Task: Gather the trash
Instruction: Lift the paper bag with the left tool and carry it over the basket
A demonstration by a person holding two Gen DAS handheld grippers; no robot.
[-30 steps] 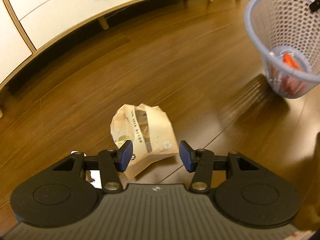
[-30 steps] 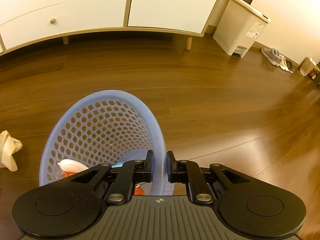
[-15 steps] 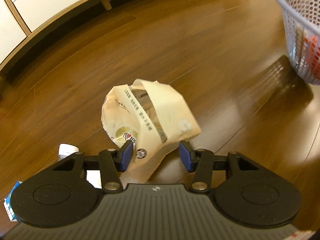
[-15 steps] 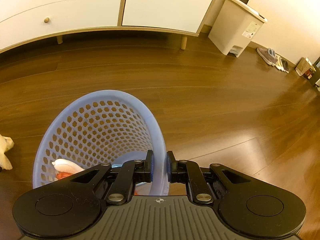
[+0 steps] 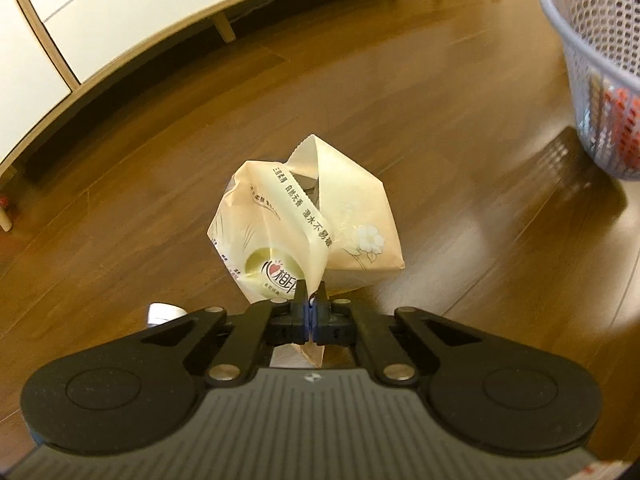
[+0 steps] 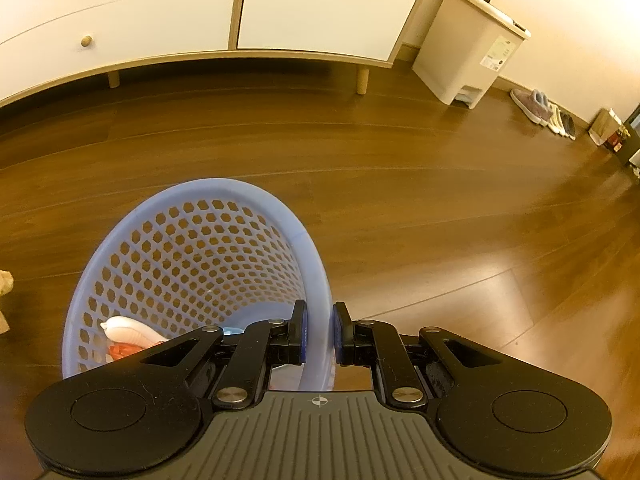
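Note:
A crumpled beige paper wrapper (image 5: pixel 316 224) with printed characters and a flower hangs over the wooden floor, its lower corner pinched in my left gripper (image 5: pixel 311 306), which is shut on it. The wrapper's edge also shows at the far left of the right wrist view, as a beige scrap (image 6: pixel 5 292). My right gripper (image 6: pixel 319 330) is shut on the rim of a perforated lavender basket (image 6: pixel 192 240), which holds white and orange trash (image 6: pixel 128 334). The same basket (image 5: pixel 596 60) appears at the upper right of the left wrist view.
A white cabinet on wooden legs (image 6: pixel 240 12) runs along the back wall. A white pedal bin (image 6: pixel 472 44) stands to its right, with shoes (image 6: pixel 544 110) beyond. A small white item (image 5: pixel 164 314) lies on the floor under my left gripper.
My left gripper went from open around the wrapper to shut on its corner, and the wrapper now hangs higher. The right gripper keeps its hold on the basket rim.

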